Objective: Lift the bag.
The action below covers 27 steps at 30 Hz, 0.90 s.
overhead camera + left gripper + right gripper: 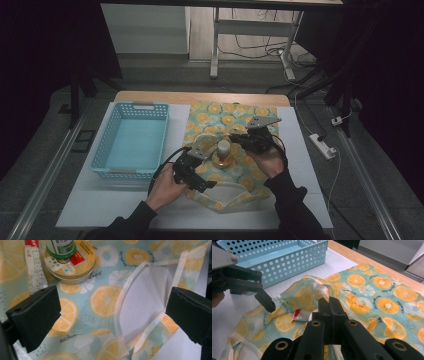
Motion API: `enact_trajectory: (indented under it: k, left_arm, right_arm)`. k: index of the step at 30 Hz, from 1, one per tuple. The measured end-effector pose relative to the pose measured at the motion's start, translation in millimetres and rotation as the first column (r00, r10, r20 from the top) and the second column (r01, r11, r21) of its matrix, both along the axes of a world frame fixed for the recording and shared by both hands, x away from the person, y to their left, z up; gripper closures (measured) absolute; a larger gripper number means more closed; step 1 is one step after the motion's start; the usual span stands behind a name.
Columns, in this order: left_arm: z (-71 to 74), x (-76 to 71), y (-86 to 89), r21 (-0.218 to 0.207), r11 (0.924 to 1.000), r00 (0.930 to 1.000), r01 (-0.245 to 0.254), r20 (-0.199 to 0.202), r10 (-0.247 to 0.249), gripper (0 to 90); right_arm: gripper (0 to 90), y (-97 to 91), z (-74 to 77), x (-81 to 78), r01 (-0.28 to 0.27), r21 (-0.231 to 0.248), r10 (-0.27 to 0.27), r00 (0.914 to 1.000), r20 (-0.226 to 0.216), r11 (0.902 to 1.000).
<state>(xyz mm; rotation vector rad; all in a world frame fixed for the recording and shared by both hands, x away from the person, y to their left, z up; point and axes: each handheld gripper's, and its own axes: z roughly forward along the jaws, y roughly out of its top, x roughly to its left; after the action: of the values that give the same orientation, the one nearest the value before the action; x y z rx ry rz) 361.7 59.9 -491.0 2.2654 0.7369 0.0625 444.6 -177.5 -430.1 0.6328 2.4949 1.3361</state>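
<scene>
Teal cotton cloth printed with orange and lemon slices: spread flat at the middle of the white desk, with the light-blue perforated plastic basket empty at its 9 o'clock.

Loaded already, by the look of it: round gold metal tin near the cloth's centre, a small white bottle with a green band standing on the tin, and a white and red paper sachet lying just beside the tin. Bundling judged barely begun. Corner at 6 o'clock turned over, pale underside up; remaining corners flat. Left to do, probably: drawing the corners up over the three items and closing the bundle.

Left gripper: reaching in from 7 o'clock, tilted down over the turned corner, fingers spread wide with only cloth below and nothing pinched.

Right gripper: coming in from 4 o'clock, held low and roughly level, fingers pressed together, seemingly nipping a raised fold of the cloth just beyond the tin at 1 o'clock; exact bite on the fabric hard to confirm.
</scene>
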Motion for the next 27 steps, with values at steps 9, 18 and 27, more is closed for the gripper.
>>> enact_trajectory:
  k: [9, 18, 27]
  left_arm:
    - [-16.3, -2.3, -6.5, 0.038, 0.9989, 0.9996, 0.026, -0.009, -0.025, 0.2]
    - [-31.7, -4.3, -13.2, 0.114, 0.9920, 0.9985, 0.052, 0.009, -0.054, 1.9]
    - [-38.0, -4.7, -15.3, 0.184, 0.9820, 0.9986, 0.042, 0.025, -0.047, 15.2]
  right_arm:
    - [90.0, -0.2, 0.1, -0.9, 0.000, 0.000, 0.000, 1.0000, 0.001, 1.0000]
    - [90.0, 0.0, -1.2, -1.2, -0.005, -0.004, 0.005, 1.0000, -0.002, 1.0000]
    - [90.0, -0.5, -1.6, -1.5, -0.005, -0.007, 0.005, 1.0000, -0.004, 1.0000]
